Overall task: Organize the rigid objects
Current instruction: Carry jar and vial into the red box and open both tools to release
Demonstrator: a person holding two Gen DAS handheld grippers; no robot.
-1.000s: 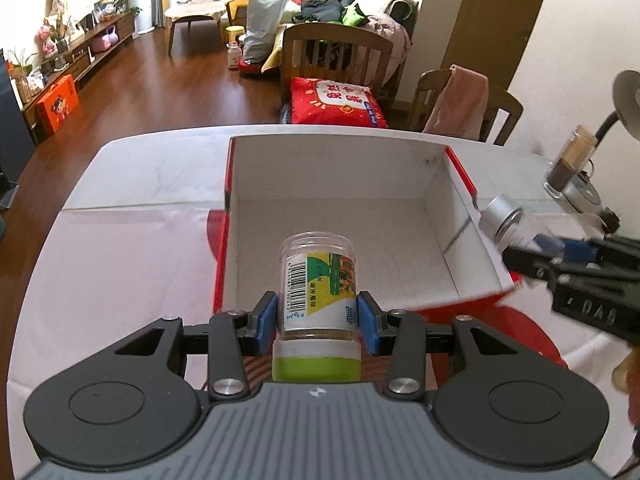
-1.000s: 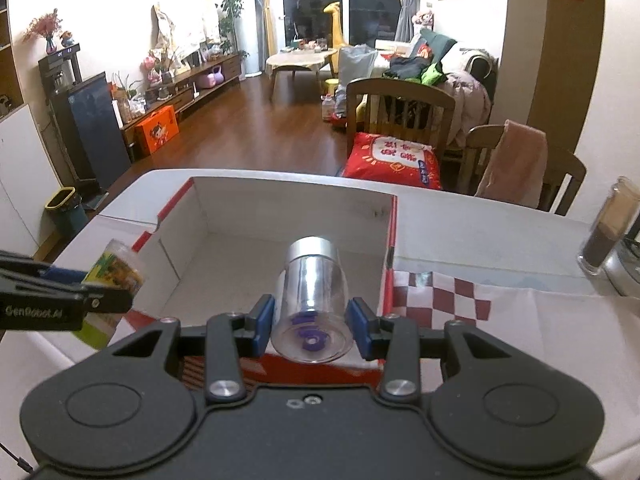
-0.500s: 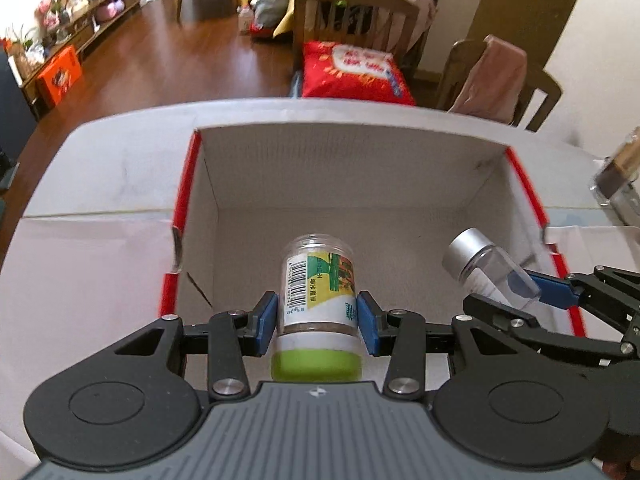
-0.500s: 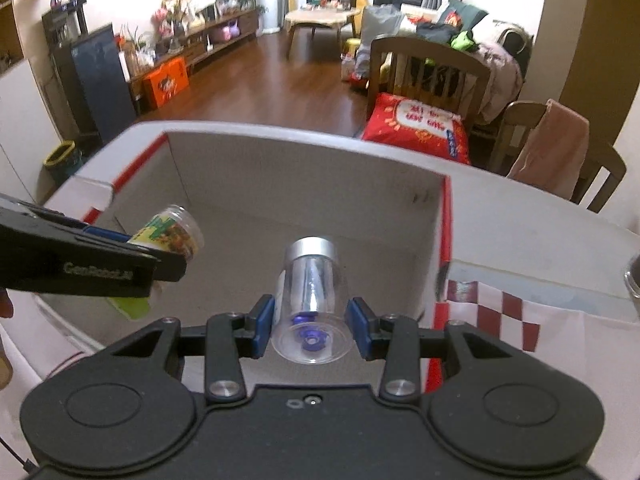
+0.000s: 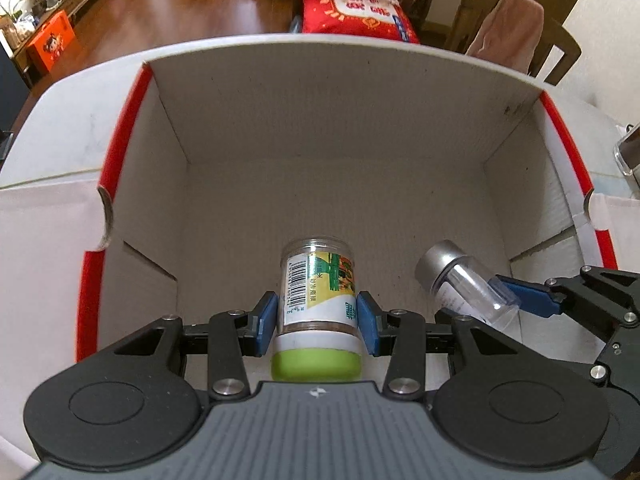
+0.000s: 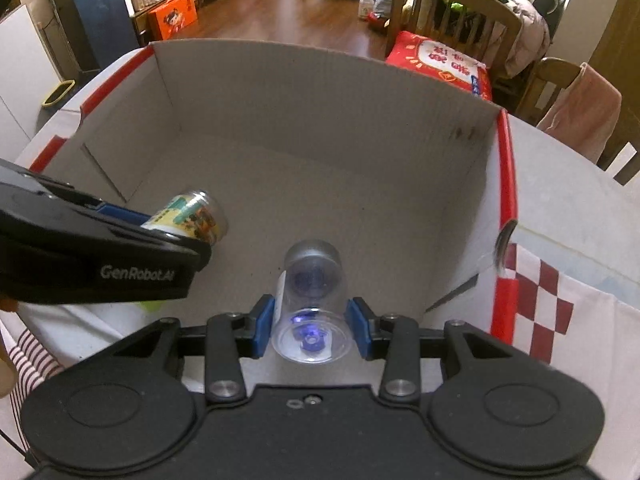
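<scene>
My left gripper (image 5: 318, 322) is shut on a green-lidded labelled jar (image 5: 318, 292), held lid toward the camera inside the red-and-white cardboard box (image 5: 320, 92). My right gripper (image 6: 310, 326) is shut on a clear jar with a silver lid (image 6: 312, 280), also inside the box (image 6: 320, 80), silver lid pointing forward and down. In the left wrist view the clear jar (image 5: 460, 284) hangs to the right of the green-lidded jar. In the right wrist view the green-lidded jar (image 6: 192, 214) shows at the left, in the left gripper.
The box stands on a white table (image 5: 60, 120). A red-and-white checked cloth (image 6: 552, 292) lies right of the box. A glass container (image 5: 630, 148) stands at the far right. Wooden chairs (image 6: 452, 12) stand behind the table.
Both grippers have moved forward and down into the box with their jars. The box walls now fill both views.
</scene>
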